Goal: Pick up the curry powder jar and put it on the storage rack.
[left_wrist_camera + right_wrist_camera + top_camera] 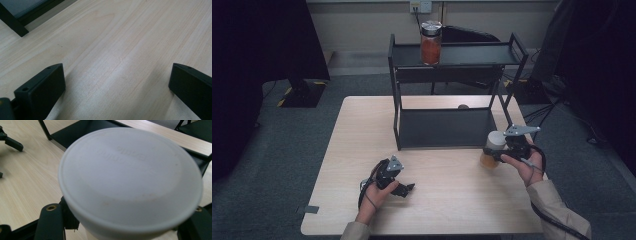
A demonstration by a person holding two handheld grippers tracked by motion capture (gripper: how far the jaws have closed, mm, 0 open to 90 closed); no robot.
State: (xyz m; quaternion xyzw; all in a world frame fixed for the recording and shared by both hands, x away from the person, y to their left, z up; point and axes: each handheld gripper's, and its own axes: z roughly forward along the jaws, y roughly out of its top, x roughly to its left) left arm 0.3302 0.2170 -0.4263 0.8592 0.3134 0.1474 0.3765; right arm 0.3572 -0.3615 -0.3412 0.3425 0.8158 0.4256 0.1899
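The right hand-held gripper clamps a white-lidded jar near the tabletop's right edge, probably for shelving, while the left hand-held gripper rests with jaws apart.

Embossed lettering on white lid, blurred, unreadable.

A rack stands at the back middle of the table. On its top shelf sits 1 jar. Another jar is off the rack's front right corner, the left gripper well left of it.
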